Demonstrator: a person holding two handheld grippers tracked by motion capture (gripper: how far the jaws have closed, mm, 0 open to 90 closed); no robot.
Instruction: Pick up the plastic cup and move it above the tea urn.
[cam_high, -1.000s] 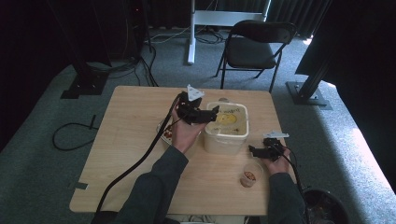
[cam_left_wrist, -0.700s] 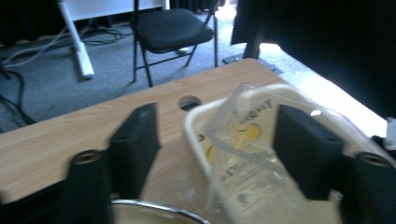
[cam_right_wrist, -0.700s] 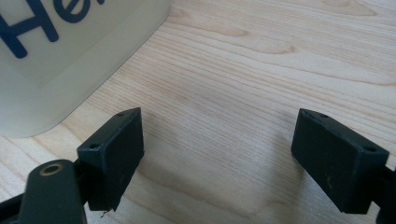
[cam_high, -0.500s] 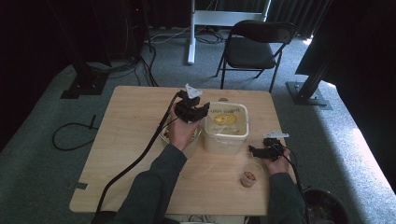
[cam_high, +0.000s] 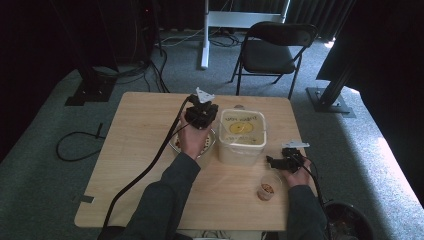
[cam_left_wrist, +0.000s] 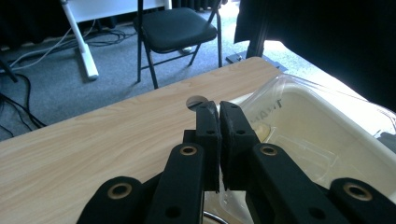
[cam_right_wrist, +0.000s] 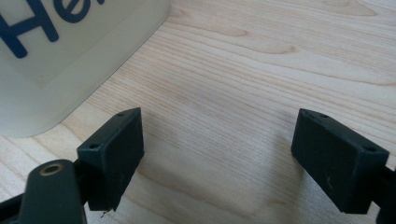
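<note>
My left gripper (cam_high: 205, 111) is held above the table at the left rim of a cream plastic tub (cam_high: 243, 148). Its jaws are shut, and I see nothing between them in the left gripper view (cam_left_wrist: 218, 109). The tub (cam_left_wrist: 322, 140) lies just to their right, and something yellow (cam_high: 240, 128) rests on its floor. My right gripper (cam_high: 272, 161) sits low by the tub's right front corner. Its jaws stand wide open (cam_right_wrist: 219, 140) over bare wood, with the tub's wall (cam_right_wrist: 70, 60), printed in blue letters, at their left.
Under my left hand sits a round metal bowl (cam_high: 209, 145). A small clear cup (cam_high: 267, 190) with brown contents stands near the front edge, by my right hand. A black folding chair (cam_high: 272, 50) stands beyond the wooden table (cam_high: 140, 145). Cables trail off the table's front left.
My left gripper has drawn back a little to the left from over the tub, so the yellow thing inside shows. The right gripper has not moved.
</note>
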